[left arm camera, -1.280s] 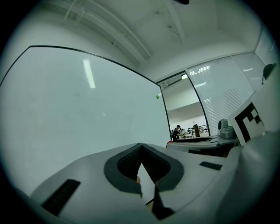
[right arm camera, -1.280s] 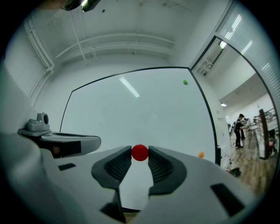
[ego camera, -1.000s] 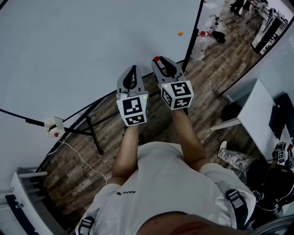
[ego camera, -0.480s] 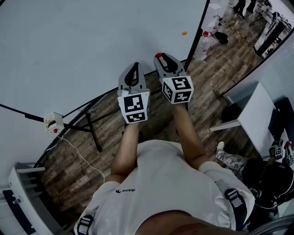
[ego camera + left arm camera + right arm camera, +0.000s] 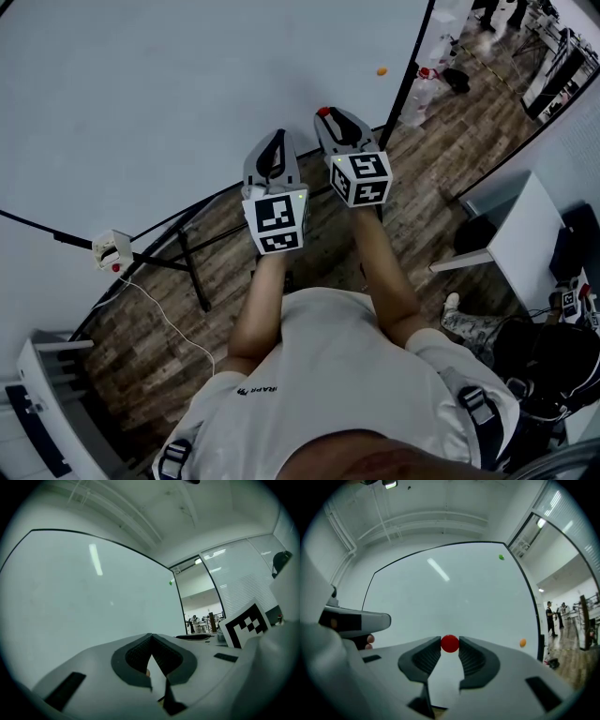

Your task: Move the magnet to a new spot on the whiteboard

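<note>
right tongs (image 5: 324, 116) shifted slightly | clamping red magnet (image 5: 450, 643) | shirt print (image 5: 265, 387) unreadable

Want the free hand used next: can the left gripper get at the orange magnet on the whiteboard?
Probably not directly: the right gripper, holding the red magnet, sits between the left gripper and the orange magnet. The left jaws are shut.

Small round red magnet (image 5: 450, 643) pinched between right gripper (image 5: 450, 645) jaw tips (whiteboard (image 5: 440, 597) straight ahead, contact unclear).

Dim, cool light; fisheye-warped edges.
</note>
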